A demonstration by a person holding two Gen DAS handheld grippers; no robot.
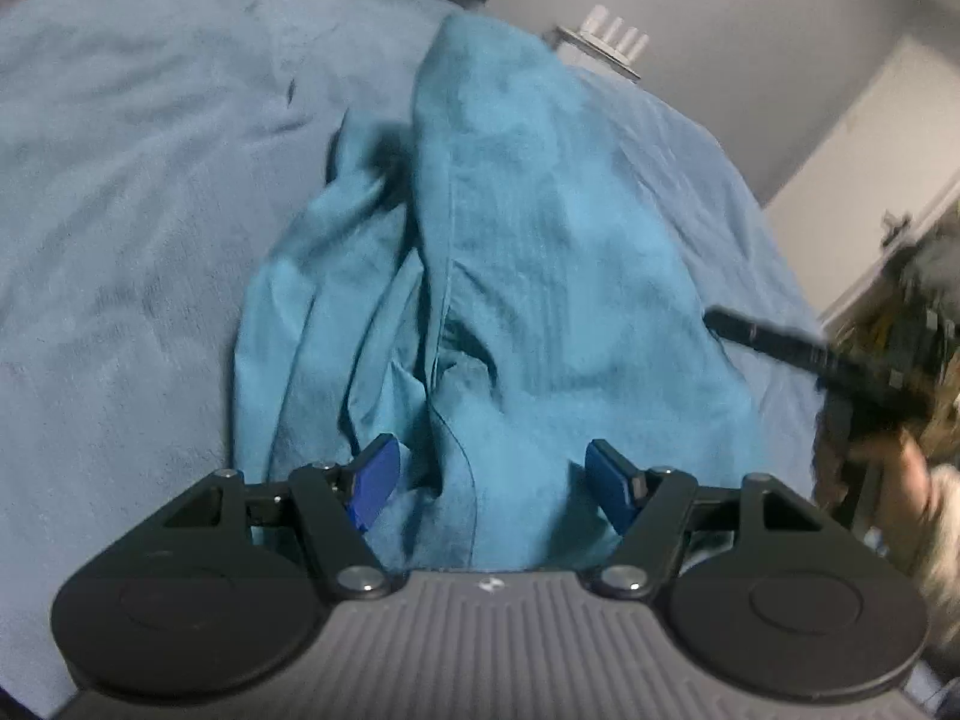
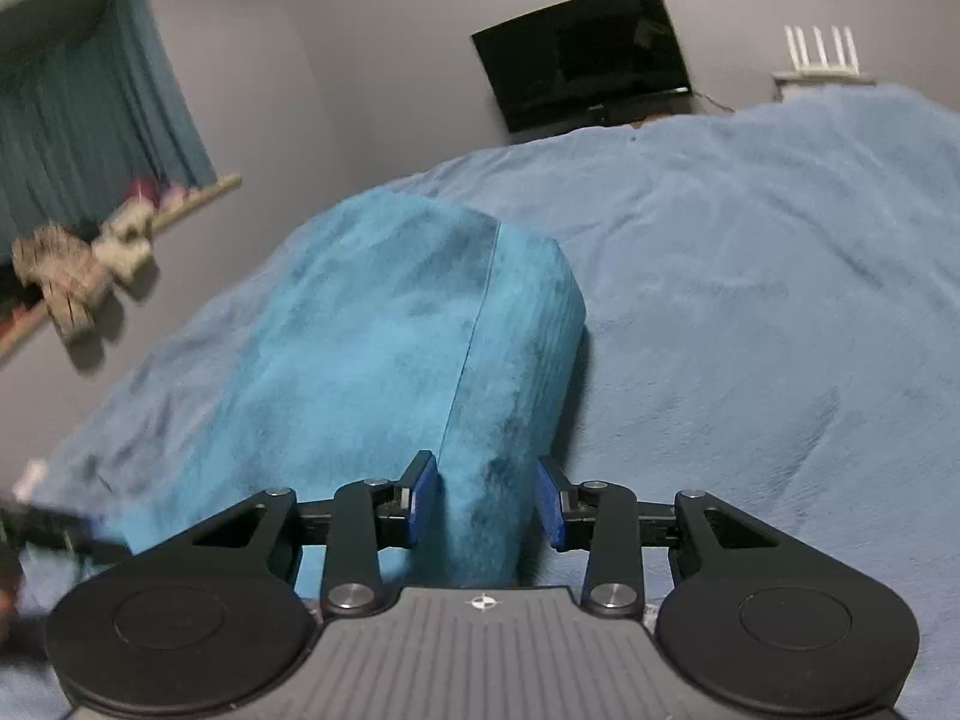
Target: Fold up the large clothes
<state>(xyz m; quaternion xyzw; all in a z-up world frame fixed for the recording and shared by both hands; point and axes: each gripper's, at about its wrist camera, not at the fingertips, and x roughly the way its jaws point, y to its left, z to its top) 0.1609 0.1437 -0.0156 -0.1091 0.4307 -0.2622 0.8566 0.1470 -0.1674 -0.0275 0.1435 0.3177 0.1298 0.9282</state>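
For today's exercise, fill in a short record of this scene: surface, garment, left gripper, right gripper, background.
surface: fuzzy light-blue blanket covering the bed
garment: large teal cloth garment, rumpled, lying on the blanket
left gripper: left gripper open, blue pads apart over the cloth
right gripper: right gripper, a fold of the garment between its pads; contact unclear
background: dark flat screen, grey wall, teal curtain

Teal cloth garment point(image 1: 510, 276): lies lengthwise on the light blue fleece blanket point(image 1: 138, 192), running away from both grippers.
Left gripper point(image 1: 492, 480): at the garment's near end, cloth between its spread fingers.
Right gripper point(image 2: 487, 498): a raised fold of the garment between its fingers.
Black flat television point(image 2: 582, 48): on the wall behind the blanket.
White router with antennas point(image 2: 819, 60): right of the television.
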